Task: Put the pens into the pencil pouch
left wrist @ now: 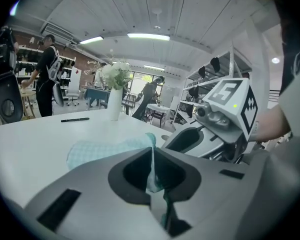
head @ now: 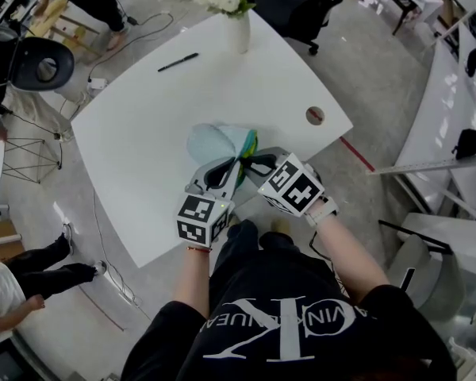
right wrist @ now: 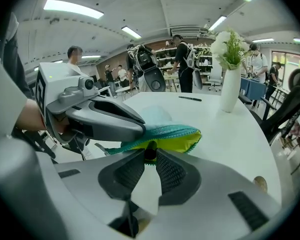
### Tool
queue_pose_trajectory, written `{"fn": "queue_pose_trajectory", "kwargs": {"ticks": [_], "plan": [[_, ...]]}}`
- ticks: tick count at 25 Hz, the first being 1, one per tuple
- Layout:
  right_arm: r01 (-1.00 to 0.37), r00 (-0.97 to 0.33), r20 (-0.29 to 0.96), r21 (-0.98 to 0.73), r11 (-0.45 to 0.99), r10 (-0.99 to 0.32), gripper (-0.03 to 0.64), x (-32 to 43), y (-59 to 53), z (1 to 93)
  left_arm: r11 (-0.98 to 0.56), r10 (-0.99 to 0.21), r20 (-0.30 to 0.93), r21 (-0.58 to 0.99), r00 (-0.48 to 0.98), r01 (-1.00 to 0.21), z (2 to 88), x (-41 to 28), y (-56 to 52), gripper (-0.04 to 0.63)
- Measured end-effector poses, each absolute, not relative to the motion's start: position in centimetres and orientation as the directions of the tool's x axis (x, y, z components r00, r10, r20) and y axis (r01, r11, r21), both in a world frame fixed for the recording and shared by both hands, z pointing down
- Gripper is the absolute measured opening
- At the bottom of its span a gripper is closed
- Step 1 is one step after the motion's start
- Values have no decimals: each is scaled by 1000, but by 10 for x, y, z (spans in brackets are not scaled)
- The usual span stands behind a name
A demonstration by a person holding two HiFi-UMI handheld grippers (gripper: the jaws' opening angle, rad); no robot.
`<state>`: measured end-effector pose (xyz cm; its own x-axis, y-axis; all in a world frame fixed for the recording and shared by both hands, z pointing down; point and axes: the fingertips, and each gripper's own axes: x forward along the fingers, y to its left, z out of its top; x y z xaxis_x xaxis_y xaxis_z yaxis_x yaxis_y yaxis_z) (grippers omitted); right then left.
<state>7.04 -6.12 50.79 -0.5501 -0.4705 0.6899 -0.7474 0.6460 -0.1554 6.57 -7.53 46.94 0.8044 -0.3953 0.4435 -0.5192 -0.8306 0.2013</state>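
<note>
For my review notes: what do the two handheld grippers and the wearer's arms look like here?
Both the left gripper and right gripper have light grey moulded bodies with dark pads. Each carries a white cube with black square markers and a small green light. The person wears a black short-sleeved T-shirt with white lettering; forearms are bare.

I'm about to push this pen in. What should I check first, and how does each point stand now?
1. Left gripper clamped on the pouch edge: ok.
2. Pouch mouth open, yellow lining showing: ok.
3. Right gripper holding the dark pen at its jaw tips: ok.
4. Pen lined up with the mouth: ok.
5. Pen's far end already inside the pouch: cannot tell.
6. Second pen packed: not ok, it lies on the table near the vase.
</note>
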Motion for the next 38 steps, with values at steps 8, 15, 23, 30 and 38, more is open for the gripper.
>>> {"fn": "queue_pose_trajectory", "kwargs": {"ticks": [8,15,23,30,38], "plan": [[-732,-570,680,-166,661,-461,89,52,-72,514,-793,-443,430,222,787,-568,469,43,-85,15],[-696,-623,649,-206,687,-437,121,22,-69,515,-731,-513,434,231,741,-641,472,7,-90,15],[-684,-661,598,-233,691,-453,138,4,-74,508,-659,-599,443,200,667,-725,476,-37,-106,15],[-714,-641,582,-214,667,-500,132,-5,-105,500,-600,-664,440,169,604,-782,474,-82,-129,15],[-738,-617,576,-187,648,-537,124,-30,-140,485,-623,-651,490,91,579,-777,488,-120,-139,15]]}}
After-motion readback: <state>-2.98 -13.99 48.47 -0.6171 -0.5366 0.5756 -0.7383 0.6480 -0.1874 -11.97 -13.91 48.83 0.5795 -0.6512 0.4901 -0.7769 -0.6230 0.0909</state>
